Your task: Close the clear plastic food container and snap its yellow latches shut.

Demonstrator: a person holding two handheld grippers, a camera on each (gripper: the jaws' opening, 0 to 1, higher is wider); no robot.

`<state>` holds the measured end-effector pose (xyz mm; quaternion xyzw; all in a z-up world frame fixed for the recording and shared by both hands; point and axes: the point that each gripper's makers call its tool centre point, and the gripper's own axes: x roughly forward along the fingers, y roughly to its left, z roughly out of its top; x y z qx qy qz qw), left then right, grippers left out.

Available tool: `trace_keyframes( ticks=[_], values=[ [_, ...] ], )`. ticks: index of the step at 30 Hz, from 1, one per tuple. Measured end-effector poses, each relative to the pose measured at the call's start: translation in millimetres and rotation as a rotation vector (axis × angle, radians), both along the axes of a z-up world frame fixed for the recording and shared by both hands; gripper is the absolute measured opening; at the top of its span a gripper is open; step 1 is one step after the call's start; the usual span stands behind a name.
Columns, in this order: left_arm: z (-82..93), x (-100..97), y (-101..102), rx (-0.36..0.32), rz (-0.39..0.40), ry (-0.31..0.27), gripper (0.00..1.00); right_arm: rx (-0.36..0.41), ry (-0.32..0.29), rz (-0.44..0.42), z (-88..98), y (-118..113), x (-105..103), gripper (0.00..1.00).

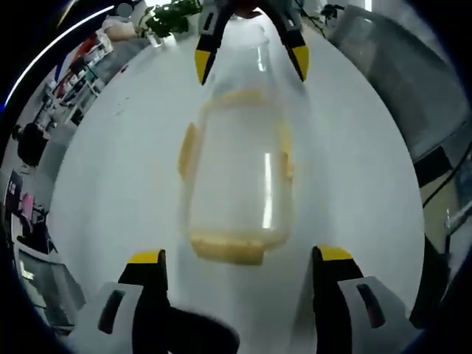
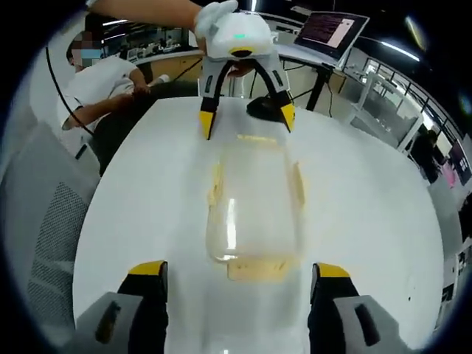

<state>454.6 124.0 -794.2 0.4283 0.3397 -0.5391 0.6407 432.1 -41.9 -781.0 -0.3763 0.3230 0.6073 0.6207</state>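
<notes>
White round table [image 1: 110,192], office desks behind, clear container [image 1: 237,177] between spread tongs [image 1: 240,259]

left gripper view: faces container [image 1: 236,184] near | right gripper view: opposite end | shared: container, table [image 1: 110,192]

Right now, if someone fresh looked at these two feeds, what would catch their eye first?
The clear plastic container with yellow latches lies in the middle of the round white table. Both pairs of tongs face it from opposite ends, jaws open: the left tongs at one end, the right tongs at the other. A seated person sits beyond the table.
</notes>
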Motion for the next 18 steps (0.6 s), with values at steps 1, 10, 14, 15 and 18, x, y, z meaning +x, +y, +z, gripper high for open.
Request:
trace_keyframes(
  ticks=[1,10,14,15,18],
  values=[
    [0.3,1.1,-0.3,-0.002,0.002,-0.002,0.77,-0.003,0.003,-0.003,-0.8,0.6,1.6,0.79],
    [-1.0,4.4,-0.9,-0.010,-0.004,0.030,0.74,-0.010,0.065,-0.041,-7.1,6.9,3.5,0.75],
    [-3.4,5.1,-0.7,-0.014,-0.003,0.064,0.74,-0.036,0.076,-0.033,-13.6,3.7,2.7,0.72],
    [-4.5,4.7,-0.6,-0.012,-0.001,0.079,0.73,-0.042,0.078,-0.034,-15.1,2.5,3.5,0.73],
    [-5.6,4.1,-1.4,-0.015,0.008,0.098,0.71,-0.055,0.091,-0.045,-18.7,0.0,6.0,0.72]
  ],
)
